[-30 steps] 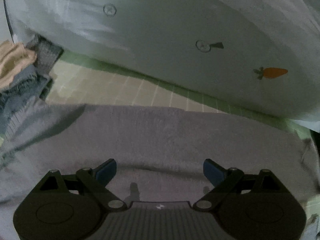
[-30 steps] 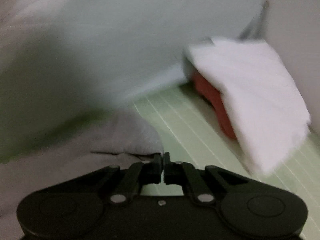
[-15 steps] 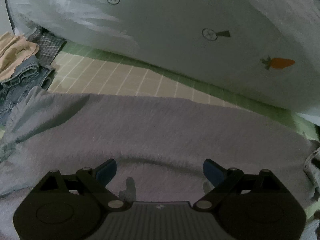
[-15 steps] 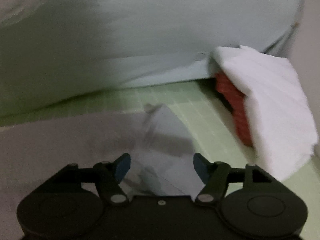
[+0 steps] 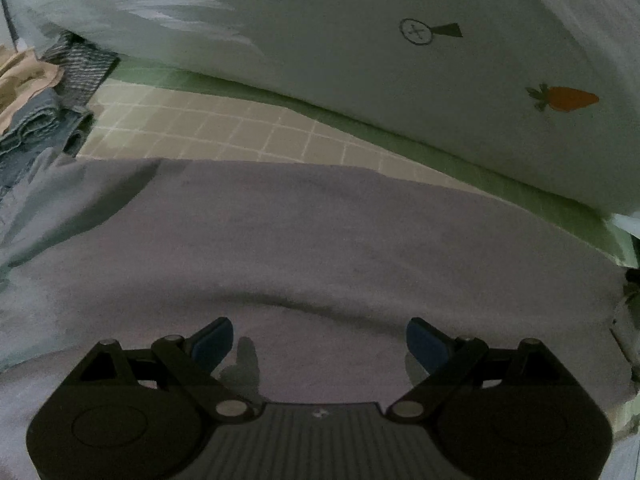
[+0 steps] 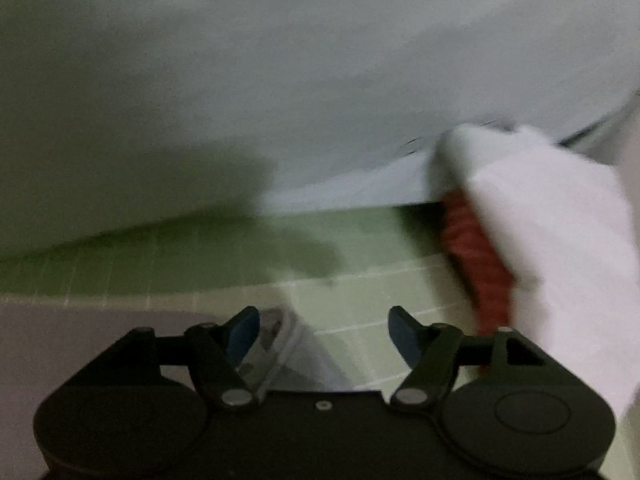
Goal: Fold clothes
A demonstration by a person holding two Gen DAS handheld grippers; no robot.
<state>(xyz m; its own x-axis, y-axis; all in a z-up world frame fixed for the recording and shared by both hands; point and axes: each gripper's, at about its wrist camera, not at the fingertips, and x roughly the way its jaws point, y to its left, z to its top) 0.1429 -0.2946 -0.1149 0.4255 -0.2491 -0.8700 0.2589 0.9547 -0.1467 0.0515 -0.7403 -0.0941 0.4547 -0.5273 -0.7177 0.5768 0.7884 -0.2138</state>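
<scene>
**Inspector A:** State of the left gripper [image 5: 319,342]?

**Inspector B:** Fingers [image 5: 212,340] spread wide, nothing between them. It hangs over the grey garment [image 5: 320,248], which lies flat on the green checked sheet [image 5: 256,128]. Whether the tips touch the cloth, I cannot tell.

**A:** And the right gripper [image 6: 324,334]?

**B:** Fingers [image 6: 402,334] apart, gripping nothing. The jaws have just closed a little after opening wide. A pale edge of the garment [image 6: 288,344] lies just beside the left finger, not pinched. The rest of the grey cloth runs off to the lower left of that view. The picture is blurred.

**A:** Surroundings?

**B:** A pale quilt [image 5: 360,60] with a carrot print [image 5: 568,98] bulges behind the garment. At the left edge sits a pile of clothes [image 5: 36,116]: denim, something tan, something striped. To the right of the right gripper, a white cloth [image 6: 560,248] lies draped over a red item [image 6: 476,256], both on the sheet and against the quilt.

**A:** The garment's far edge?

**B:** Straight across, sheet showing beyond it.
</scene>
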